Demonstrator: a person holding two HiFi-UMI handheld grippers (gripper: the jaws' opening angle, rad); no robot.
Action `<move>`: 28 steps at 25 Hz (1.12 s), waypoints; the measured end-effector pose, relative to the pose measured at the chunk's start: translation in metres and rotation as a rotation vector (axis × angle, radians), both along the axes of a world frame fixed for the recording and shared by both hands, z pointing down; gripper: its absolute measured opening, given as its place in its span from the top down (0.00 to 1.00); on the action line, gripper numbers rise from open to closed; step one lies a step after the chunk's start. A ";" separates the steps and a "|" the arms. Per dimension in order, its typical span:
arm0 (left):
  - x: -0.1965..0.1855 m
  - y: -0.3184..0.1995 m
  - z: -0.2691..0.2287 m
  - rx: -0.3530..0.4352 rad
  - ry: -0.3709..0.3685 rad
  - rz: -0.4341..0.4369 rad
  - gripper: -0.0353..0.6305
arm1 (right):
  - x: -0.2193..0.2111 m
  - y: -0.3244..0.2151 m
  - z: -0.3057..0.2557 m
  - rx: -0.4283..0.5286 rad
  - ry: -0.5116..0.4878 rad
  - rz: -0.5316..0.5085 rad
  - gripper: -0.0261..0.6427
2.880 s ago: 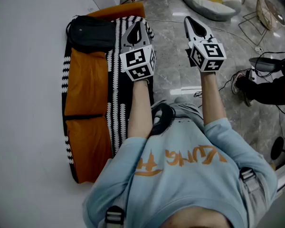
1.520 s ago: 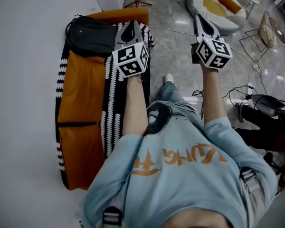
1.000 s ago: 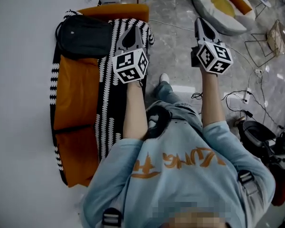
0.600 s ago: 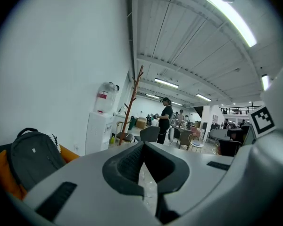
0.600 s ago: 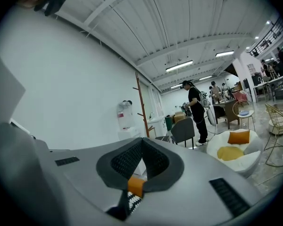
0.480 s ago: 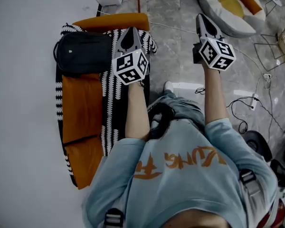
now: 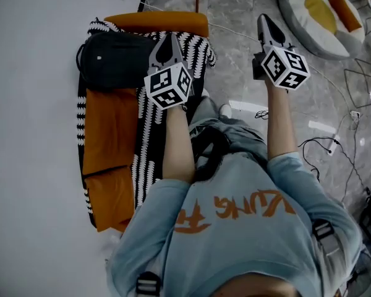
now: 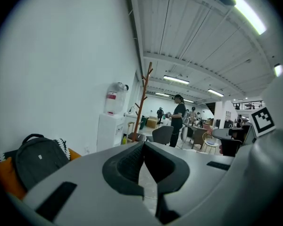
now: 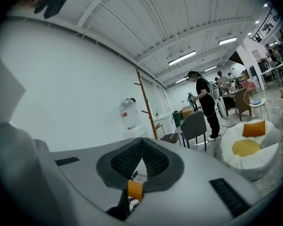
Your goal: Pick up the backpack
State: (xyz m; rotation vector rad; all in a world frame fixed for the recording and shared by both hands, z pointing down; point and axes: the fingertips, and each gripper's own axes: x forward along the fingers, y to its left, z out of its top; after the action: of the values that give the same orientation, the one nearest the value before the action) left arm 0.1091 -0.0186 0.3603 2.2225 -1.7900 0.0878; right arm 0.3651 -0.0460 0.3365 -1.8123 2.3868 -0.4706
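A black backpack (image 7: 116, 59) lies at the far end of an orange sofa (image 7: 109, 136), against the white wall. In the left gripper view the backpack (image 8: 37, 158) shows low at the left. My left gripper (image 7: 169, 40) is shut and empty, held over the sofa's black-and-white throw (image 7: 153, 116) just right of the backpack, apart from it. In its own view the left gripper (image 8: 143, 145) has its jaws closed tip to tip. My right gripper (image 7: 264, 21) is shut and empty over the floor, well right of the sofa. The right gripper (image 9: 142, 142) also shows closed jaws.
An orange armrest (image 7: 157, 23) caps the sofa's far end. A white round pouf (image 7: 324, 14) with orange cushions sits far right. Cables (image 7: 334, 141) trail on the grey floor. A water dispenser (image 8: 111, 126) and wooden coat stand (image 8: 142, 100) are beyond the sofa; a person (image 8: 177, 119) stands farther off.
Over the earlier frames the person has stepped closer to the sofa's far end. Both grippers have travelled forward, staying shut; the left one now sits right beside the backpack.
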 end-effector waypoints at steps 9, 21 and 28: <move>-0.002 -0.088 0.019 -0.017 0.075 -0.009 0.92 | 0.002 -0.078 0.001 -0.012 0.061 0.012 0.96; -0.186 -0.119 0.079 -0.103 0.170 -0.447 0.92 | -0.208 -0.207 0.045 -0.086 0.115 -0.405 0.96; -0.293 -0.078 0.102 -0.134 0.208 -0.715 0.92 | -0.353 -0.219 0.066 -0.120 0.139 -0.667 0.96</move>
State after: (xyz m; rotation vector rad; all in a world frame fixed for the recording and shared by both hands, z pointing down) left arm -0.1840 -0.0969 0.4627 1.3381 -2.2496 -0.1598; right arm 0.0125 -0.2647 0.4025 -1.0589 3.0940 -0.5629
